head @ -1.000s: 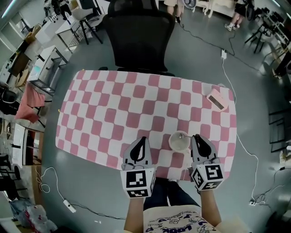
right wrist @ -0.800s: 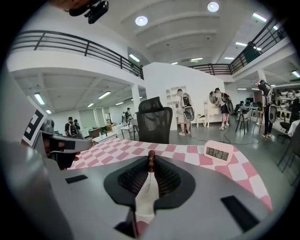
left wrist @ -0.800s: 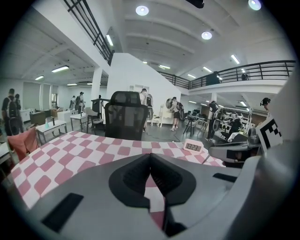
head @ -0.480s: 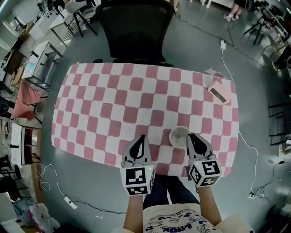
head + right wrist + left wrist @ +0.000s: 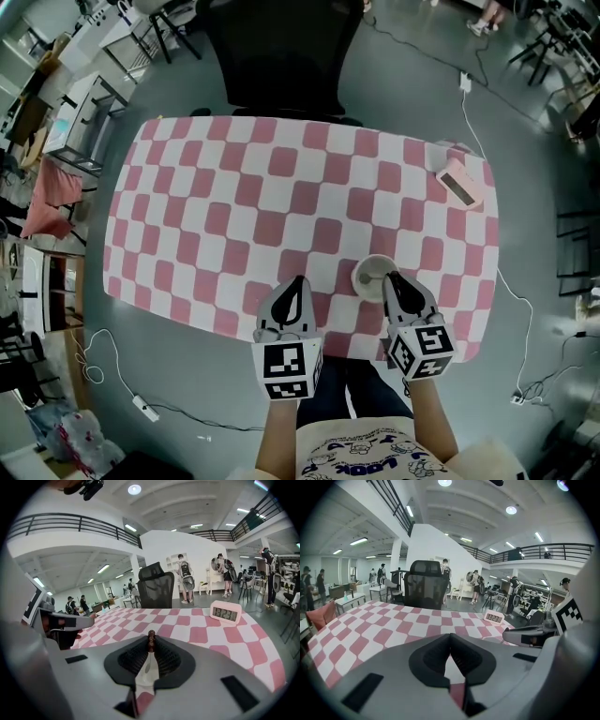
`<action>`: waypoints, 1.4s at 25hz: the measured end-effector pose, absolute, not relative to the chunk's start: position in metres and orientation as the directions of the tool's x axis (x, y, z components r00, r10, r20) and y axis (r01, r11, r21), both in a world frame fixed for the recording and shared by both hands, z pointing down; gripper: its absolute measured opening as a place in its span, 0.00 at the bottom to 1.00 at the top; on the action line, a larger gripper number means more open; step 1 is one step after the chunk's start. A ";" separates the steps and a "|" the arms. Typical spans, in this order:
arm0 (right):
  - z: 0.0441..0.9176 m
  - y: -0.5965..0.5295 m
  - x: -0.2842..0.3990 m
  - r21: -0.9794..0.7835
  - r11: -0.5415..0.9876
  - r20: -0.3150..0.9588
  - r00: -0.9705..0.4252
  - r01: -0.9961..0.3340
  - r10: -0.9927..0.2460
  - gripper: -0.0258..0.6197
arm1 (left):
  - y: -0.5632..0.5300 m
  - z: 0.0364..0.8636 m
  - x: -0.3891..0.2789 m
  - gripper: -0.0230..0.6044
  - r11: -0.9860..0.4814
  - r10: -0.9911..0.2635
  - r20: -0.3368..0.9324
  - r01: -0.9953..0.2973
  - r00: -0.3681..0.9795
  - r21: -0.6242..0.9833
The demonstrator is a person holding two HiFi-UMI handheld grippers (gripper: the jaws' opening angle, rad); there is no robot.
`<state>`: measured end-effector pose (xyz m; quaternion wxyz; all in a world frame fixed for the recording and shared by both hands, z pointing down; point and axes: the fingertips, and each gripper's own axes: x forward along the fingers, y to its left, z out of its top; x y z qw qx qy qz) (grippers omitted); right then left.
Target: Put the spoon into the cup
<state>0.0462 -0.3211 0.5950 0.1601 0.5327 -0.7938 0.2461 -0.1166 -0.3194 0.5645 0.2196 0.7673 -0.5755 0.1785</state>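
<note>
Two handheld grippers low over a pink checkered table point(image 5: 281, 187), a white cup point(image 5: 375, 277) between them.
The right gripper point(image 5: 393, 279), just right of the cup, pinches a spoon point(image 5: 150, 639), handle tip poking forward. The left gripper point(image 5: 296, 284), left of the cup, is closed on nothing.

Light: bright, even, from ceiling lamps point(image 5: 511, 510) above you.
Shadows: faint on your tabletop point(image 5: 234, 187).
Edges: fisheye bend, dark corners.

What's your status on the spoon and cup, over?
Left gripper shut, empty. Right gripper shut on spoon. Cup upright beside right gripper's tips, spoon not in it. Clock at far corner, out of the way.
</note>
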 end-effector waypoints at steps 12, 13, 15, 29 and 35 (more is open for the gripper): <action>0.614 -0.318 0.043 -0.220 0.329 0.553 -0.395 -0.918 -0.733 0.12 | -0.319 0.575 -0.119 0.06 -0.218 -0.797 0.547 -0.967 0.255 0.133; 0.614 -0.318 0.044 -0.207 0.333 0.556 -0.391 -0.920 -0.734 0.12 | -0.319 0.574 -0.119 0.06 -0.216 -0.798 0.547 -0.967 0.253 0.132; 0.615 -0.319 0.046 -0.174 0.343 0.562 -0.380 -0.923 -0.735 0.12 | -0.319 0.575 -0.119 0.06 -0.213 -0.799 0.548 -0.968 0.250 0.131; 0.630 -0.321 0.068 0.034 0.331 0.604 -0.244 -0.943 -0.758 0.19 | -0.315 0.578 -0.107 0.06 -0.213 -0.793 0.554 -0.967 0.253 0.137; 0.633 -0.321 0.072 0.028 0.312 0.606 -0.232 -0.950 -0.761 0.23 | -0.315 0.578 -0.105 0.06 -0.217 -0.793 0.553 -0.966 0.257 0.137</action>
